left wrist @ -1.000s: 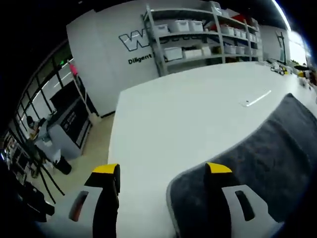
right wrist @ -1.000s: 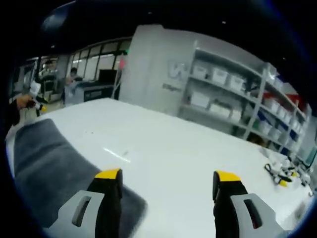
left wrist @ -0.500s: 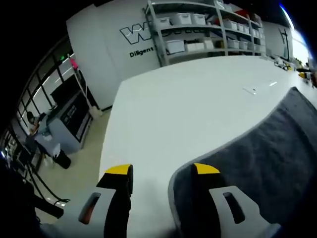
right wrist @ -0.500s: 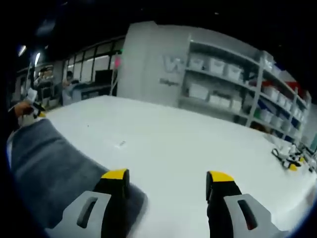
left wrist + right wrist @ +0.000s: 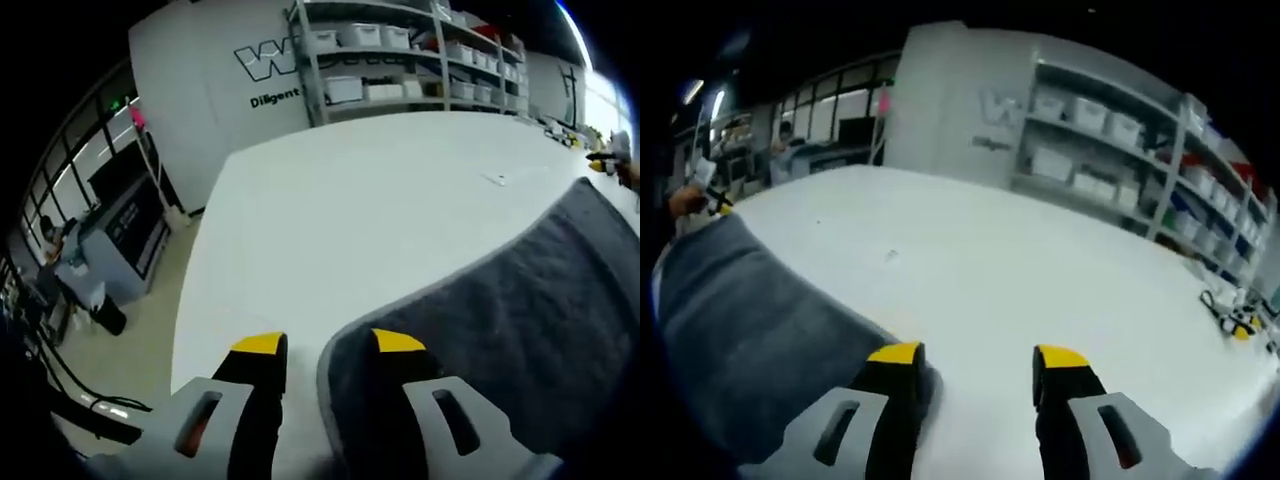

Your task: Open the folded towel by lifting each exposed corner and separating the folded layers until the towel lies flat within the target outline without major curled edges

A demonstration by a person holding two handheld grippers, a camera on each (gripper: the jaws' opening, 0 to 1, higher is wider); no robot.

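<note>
Tabletop (image 5: pixel 380 210) lay bare and open ahead of both sets of jaws, up to its far edge. The grey towel (image 5: pixel 520 320) covered the near strip. Small tools (image 5: pixel 1230 322) sat near the far right corner in the right gripper view. Shelving (image 5: pixel 400 60) stood beyond the tabletop, well apart.

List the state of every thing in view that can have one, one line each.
left gripper: jaws partly open, straddling the towel's edge
right gripper: jaws partly open, left jaw over the towel's corner
towel: dark grey, spread on the table
table: white, towel lying on it
</note>
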